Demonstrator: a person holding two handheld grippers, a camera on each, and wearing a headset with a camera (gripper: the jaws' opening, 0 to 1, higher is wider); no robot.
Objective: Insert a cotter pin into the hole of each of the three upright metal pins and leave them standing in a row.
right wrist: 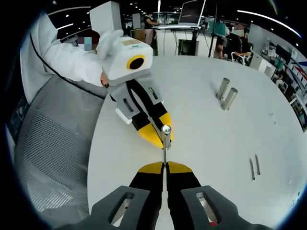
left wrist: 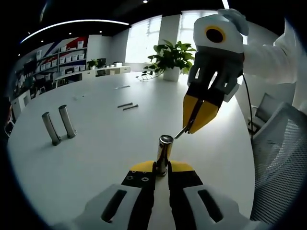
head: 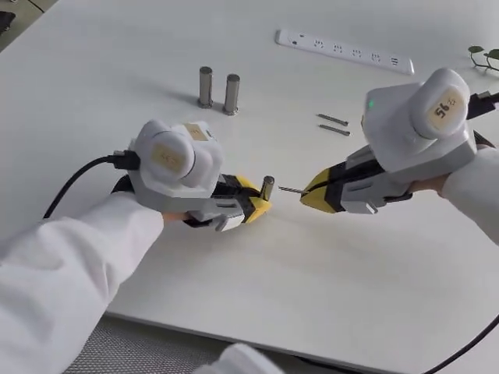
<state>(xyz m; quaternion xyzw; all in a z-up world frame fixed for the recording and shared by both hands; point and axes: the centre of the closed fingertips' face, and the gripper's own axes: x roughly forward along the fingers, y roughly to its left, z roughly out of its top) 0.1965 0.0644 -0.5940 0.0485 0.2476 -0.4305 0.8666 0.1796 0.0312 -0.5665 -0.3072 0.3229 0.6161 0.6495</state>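
On bench (head: 312,273), left gripper (head: 259,207) tight on cylindrical metal pin (head: 267,187); right gripper (head: 309,192) tight on cotter pin (head: 291,189)

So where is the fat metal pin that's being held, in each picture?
Head view: the held metal pin is just left of centre, upright in the left gripper.
Left gripper view: low centre, between that gripper's own jaws.
Right gripper view: centre, just past the cotter pin.
Shared landmark: the two standing pins.
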